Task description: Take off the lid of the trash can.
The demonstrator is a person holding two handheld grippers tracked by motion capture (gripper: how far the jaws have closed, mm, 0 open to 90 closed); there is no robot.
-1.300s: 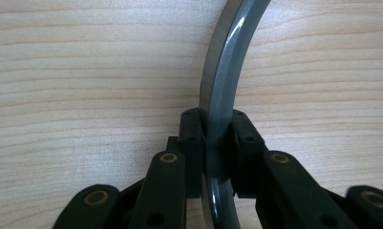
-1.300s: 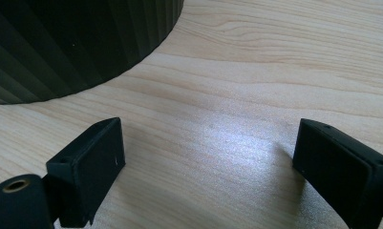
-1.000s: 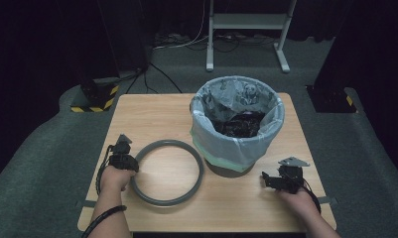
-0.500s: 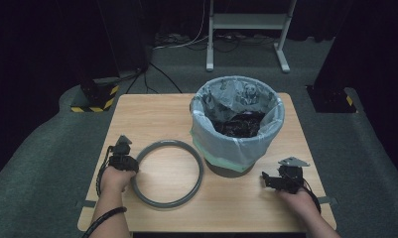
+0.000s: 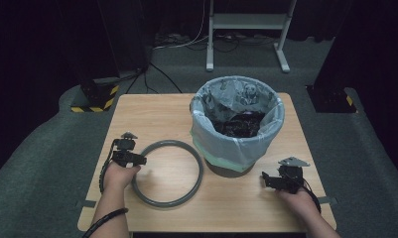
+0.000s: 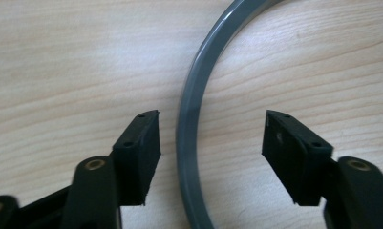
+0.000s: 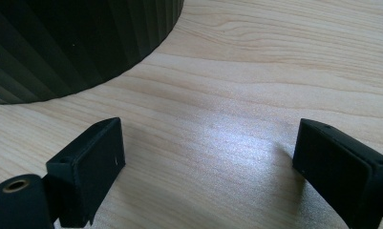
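My left gripper (image 6: 212, 143) had just opened its jaws off the grey ring (image 6: 191, 119); the rim lay between them, untouched. My right gripper (image 7: 208, 176) rested agape beside the bin (image 5: 236, 144).

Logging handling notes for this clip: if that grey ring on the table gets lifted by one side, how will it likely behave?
The grey ring keeps an even round outline lying flat, so it is probably stiff. Its band is thin, so likely light. The surface looks smooth with a slight sheen, so it may slip or swing between the left tool pads, whose jaws have just been opening around it.
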